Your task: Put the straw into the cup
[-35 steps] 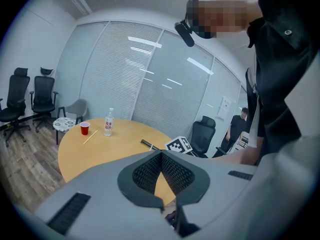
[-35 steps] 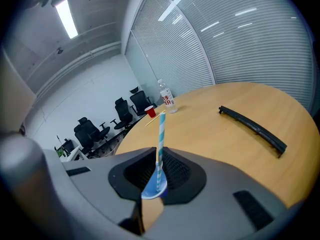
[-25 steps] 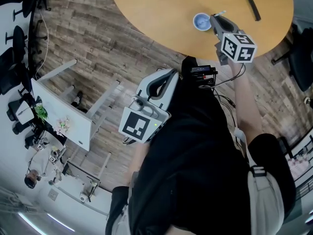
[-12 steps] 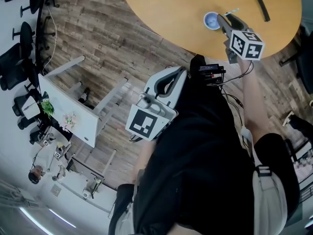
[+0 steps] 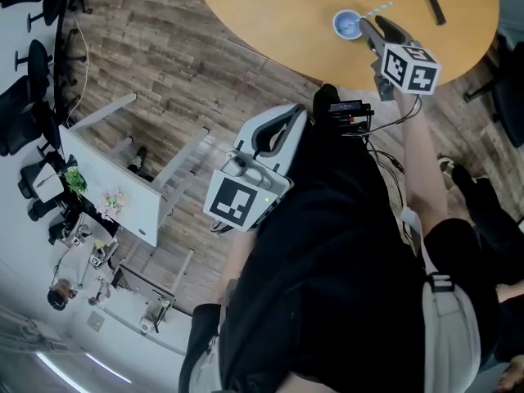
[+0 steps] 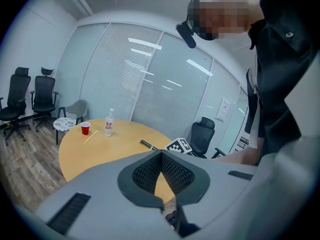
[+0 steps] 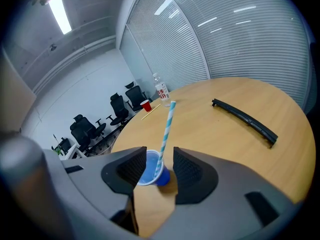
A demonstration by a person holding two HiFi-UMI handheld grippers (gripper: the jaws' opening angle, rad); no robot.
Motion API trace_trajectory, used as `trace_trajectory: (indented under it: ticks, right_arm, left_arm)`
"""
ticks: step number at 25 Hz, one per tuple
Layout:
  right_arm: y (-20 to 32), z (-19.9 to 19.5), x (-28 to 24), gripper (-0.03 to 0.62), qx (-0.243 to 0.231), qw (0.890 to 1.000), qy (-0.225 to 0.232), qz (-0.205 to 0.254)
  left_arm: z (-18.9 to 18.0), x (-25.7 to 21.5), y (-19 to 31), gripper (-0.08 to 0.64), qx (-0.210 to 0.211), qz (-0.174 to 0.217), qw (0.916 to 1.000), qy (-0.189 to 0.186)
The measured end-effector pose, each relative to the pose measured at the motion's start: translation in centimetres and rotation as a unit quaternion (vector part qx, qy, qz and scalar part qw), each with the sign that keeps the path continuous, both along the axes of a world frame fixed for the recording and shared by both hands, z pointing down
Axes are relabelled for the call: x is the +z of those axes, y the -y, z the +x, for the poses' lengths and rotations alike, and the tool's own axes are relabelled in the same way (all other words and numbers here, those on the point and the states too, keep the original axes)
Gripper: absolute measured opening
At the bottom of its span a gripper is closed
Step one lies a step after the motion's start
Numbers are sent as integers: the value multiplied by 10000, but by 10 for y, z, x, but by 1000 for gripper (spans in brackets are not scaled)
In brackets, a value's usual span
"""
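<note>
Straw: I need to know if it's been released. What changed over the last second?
The right tool has just been opening its jaws, letting go of the striped straw, which now leans in the blue cup between them. The cup and the shut left tool stayed put.

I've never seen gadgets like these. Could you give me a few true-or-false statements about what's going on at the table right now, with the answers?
1. The striped straw stands in the blue cup. True.
2. The right gripper is clamped on the straw. False: its jaws have just been opening and stand apart. The straw and cup show between them, and the pads press on neither.
3. The blue cup lies on its side. False: it stands upright on the table.
4. A red cup and a bottle stand farther off on the same table. True.
5. The left gripper holds the blue cup. False: its jaws are together on nothing, away from the cup.
</note>
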State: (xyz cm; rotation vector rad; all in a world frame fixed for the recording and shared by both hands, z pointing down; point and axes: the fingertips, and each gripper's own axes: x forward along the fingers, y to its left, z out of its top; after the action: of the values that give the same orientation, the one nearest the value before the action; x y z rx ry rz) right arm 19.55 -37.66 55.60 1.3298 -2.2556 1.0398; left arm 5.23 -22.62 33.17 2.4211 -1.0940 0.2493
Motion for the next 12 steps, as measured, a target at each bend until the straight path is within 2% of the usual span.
trace_trajectory:
  ticks: [5, 12]
  right_arm:
    - [-11, 12, -13, 160, 139, 9998, -21, 112]
    - [-33, 26, -31, 158, 241, 9993, 47, 295]
  left_arm:
    - [5, 3, -6, 12, 262, -54, 9996, 77]
    - [6, -3, -9, 12, 441, 171, 9988, 145]
